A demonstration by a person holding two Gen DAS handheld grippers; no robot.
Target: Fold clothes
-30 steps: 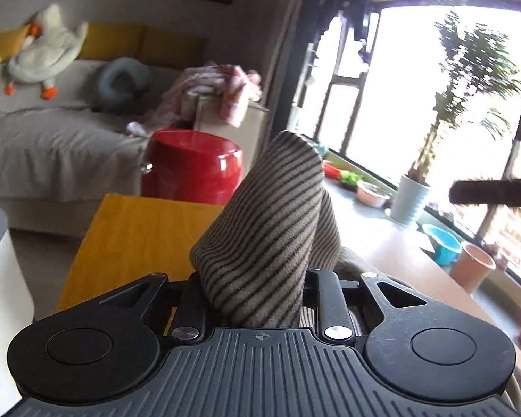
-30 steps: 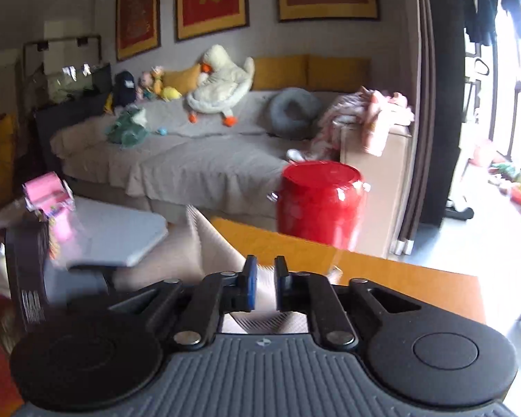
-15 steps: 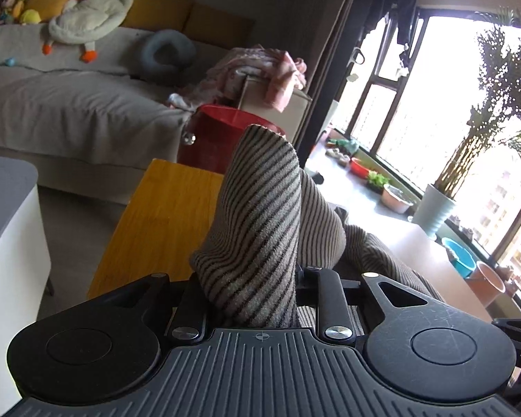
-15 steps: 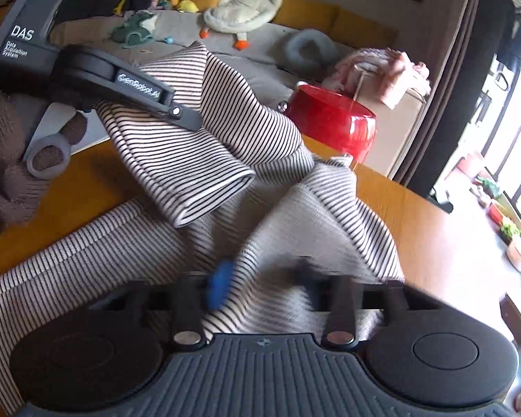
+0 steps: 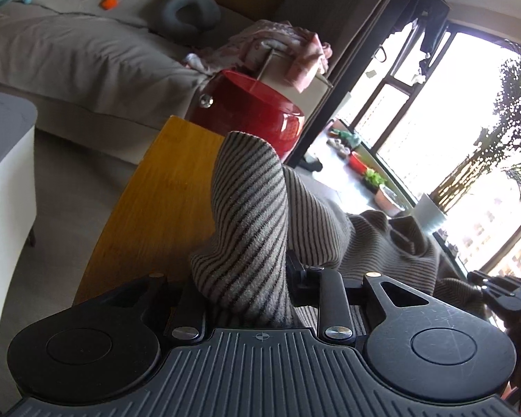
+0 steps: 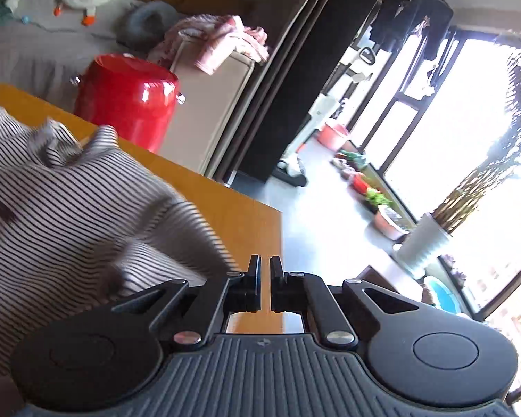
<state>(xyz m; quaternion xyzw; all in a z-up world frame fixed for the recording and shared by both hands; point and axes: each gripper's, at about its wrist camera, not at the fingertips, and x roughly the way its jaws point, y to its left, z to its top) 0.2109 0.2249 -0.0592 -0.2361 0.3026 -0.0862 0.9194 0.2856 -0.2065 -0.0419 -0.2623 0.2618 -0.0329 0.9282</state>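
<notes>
L gripper [image 5: 250, 278] pinches a bunched fold of the striped top [image 6: 69, 208] w/ the rest heaped on the wooden table [image 5: 163, 201], R gripper [image 6: 264, 285] pressed together & empty beside it, so best re-grip a free edge b4 pulling flat.

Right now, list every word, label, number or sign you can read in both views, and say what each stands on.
None can be read.
No lettering shows on the left gripper, the right gripper, the striped garment or the red bin.
</notes>
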